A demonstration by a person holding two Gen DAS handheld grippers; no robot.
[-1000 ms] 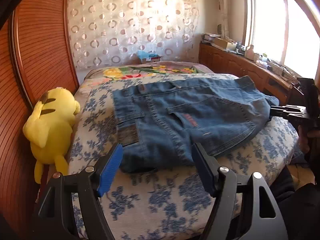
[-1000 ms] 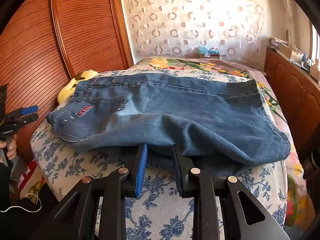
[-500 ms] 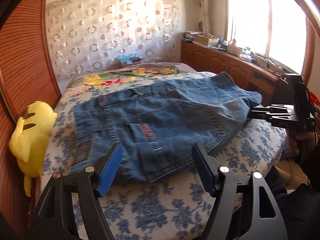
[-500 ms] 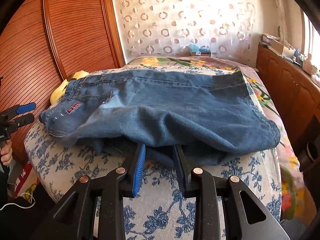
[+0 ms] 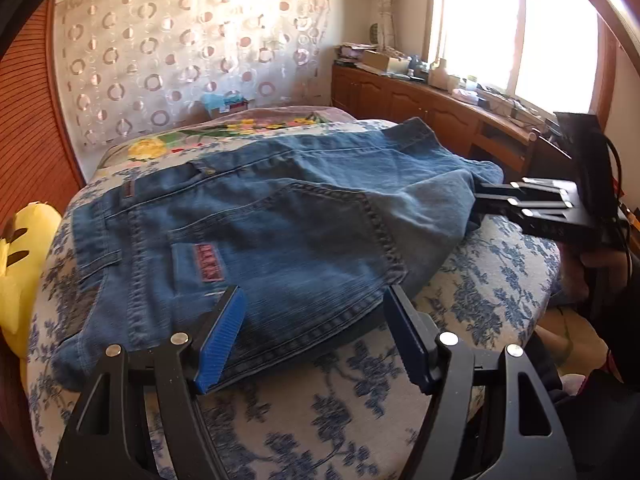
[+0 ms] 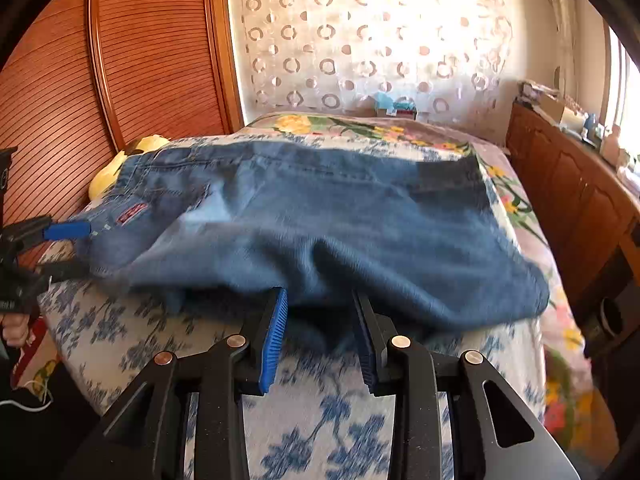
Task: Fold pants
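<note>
The left hand-held gripper (image 5: 312, 332) stands wide apart at the near corner of the jeans (image 5: 280, 232), its blue pads either side of the hem by the waistband end, pressing on nothing. The right hand-held gripper (image 6: 320, 328) is at the long near edge of the jeans; its jaws have just been opening, and the denim edge sits between the pads without being pinched, so it is released.

The jeans lie folded lengthwise across the bed (image 6: 320, 420), on a white cover printed with blue flowers. The waistband, a back pocket and a small red label (image 5: 207, 262) are toward the left gripper's end, while the leg ends reach the far side of the bed. In the right view the near edge of the denim is rumpled and lifted a little off the cover.

Beside the bed, against the slatted wooden wall (image 6: 160, 52), sits a yellow plush toy (image 5: 20, 264). Farther back hangs a curtain with a ring pattern (image 5: 180, 52), and a wooden cabinet (image 5: 420, 108) runs under the bright window (image 5: 520, 28).
</note>
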